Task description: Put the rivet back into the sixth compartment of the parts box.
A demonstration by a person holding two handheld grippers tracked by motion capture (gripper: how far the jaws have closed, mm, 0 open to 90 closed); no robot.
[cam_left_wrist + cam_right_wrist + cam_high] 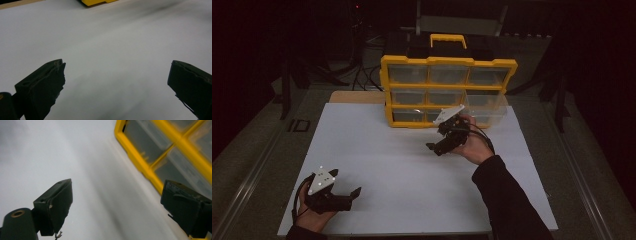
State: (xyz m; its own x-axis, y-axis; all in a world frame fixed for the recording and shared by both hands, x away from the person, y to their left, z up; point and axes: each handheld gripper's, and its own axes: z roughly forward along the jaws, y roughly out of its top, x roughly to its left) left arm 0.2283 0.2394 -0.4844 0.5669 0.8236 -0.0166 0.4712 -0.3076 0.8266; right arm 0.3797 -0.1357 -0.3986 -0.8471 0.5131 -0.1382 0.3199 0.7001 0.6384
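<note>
White tabletop (377,145) bears an upright yellow organizer (447,92), long axis crosswise, drawers facing both empty, spread claws.

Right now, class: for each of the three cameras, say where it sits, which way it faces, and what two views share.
High view: above the person's side, looking forward and down at the white table and yellow organizer; forearms, both grippers.
Left gripper view: on the left gripper, facing across the table; jaws wide apart.
Right gripper view: on the right gripper, tilted toward the organizer's drawers; jaws apart.
Shared: both gripper views show the organizer's yellow frame.
</note>
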